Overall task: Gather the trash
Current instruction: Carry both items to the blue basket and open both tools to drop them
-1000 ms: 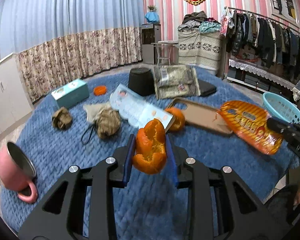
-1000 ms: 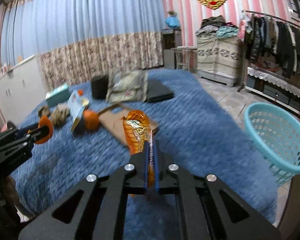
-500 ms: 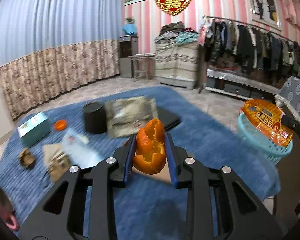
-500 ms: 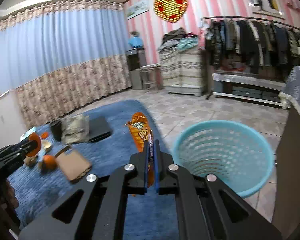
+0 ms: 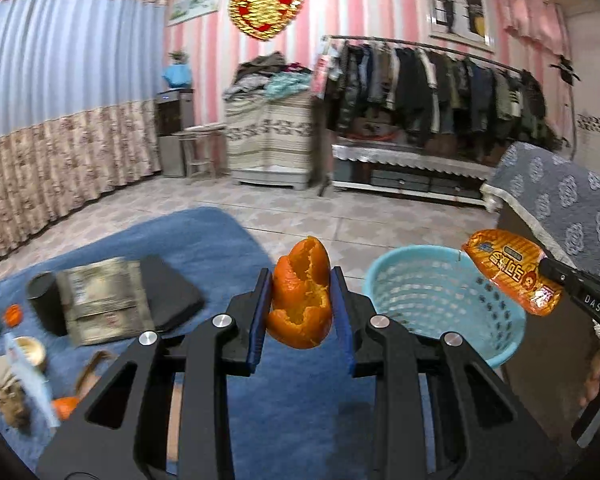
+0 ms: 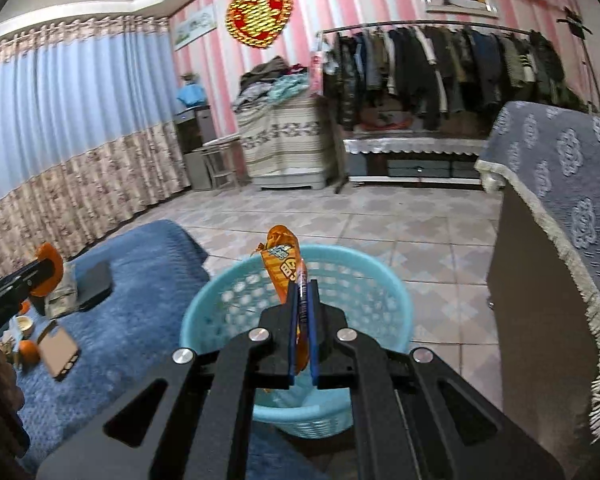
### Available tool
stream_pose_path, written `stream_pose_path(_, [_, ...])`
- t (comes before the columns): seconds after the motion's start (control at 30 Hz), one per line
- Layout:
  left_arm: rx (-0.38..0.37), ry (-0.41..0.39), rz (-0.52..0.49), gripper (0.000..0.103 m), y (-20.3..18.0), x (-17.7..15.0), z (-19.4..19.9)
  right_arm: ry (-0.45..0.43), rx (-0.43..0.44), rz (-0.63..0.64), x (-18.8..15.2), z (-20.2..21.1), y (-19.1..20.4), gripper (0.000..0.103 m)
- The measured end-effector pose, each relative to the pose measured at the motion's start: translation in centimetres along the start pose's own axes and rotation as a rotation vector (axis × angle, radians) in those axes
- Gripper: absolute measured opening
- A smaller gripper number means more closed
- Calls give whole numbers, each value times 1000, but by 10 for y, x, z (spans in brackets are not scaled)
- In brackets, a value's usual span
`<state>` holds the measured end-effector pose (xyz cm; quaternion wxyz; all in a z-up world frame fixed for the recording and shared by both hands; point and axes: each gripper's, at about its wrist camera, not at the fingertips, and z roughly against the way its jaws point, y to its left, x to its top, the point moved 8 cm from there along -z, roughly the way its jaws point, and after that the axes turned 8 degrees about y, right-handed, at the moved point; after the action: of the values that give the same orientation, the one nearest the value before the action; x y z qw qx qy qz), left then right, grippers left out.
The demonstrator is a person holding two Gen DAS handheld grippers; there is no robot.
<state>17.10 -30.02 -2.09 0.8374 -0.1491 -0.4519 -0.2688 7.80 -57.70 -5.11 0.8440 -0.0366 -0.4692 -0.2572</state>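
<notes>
Both loads carried from table to basket.
Right gripper [image 6: 303,312] clamps snack wrapper [image 6: 286,264] over laundry basket [image 6: 236,300]; left gripper [image 5: 302,304] clamps orange peel [image 5: 301,292] beside it; release pending.

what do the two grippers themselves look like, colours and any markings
Both are matte black frames with triangular cut-outs and round silver bolt heads. The left gripper and right gripper each end in two flat fingers lined with blue pads. The right one's side carries white lettering reading DAS. No cables or sleeves show clearly.
</notes>
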Motion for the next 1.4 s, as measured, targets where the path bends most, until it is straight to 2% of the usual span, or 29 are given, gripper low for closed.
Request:
stream_pose_path(0.27, [-104, 53, -49, 28, -68, 1, -51, 14, -45, -43, -4, -8, -43, 5])
stream_pose_path(0.63, [-191, 135, -88, 29, -119, 8, -118, 51, -47, -65, -13, -28, -57, 5])
stream_pose_path(0.77, [-215, 158, -89, 37, -128, 10, -133, 62, -45, -46, -16, -32, -50, 5])
stream_pose_path(0.8, [-211, 157, -91, 45, -129, 11, -135, 64, -44, -41, -17, -34, -48, 5])
stream_pose_path(0.93, [-163, 135, -72, 74, -115, 16, -136, 72, -37, -27, -16, -39, -43, 5])
stream_pose_path(1.0, [-133, 129, -49, 81, -102, 17, -133, 76, -33, -20, -16, -41, -39, 5])
stream_pose_path(1.2, [-38, 113, 16, 92, -54, 20, -117, 82, -7, -5, -11, -54, -21, 5])
stream_pose_path(1.4, [29, 79, 63, 95, -15, 22, -86, 118, 24, -18, -8, -78, -1, 6])
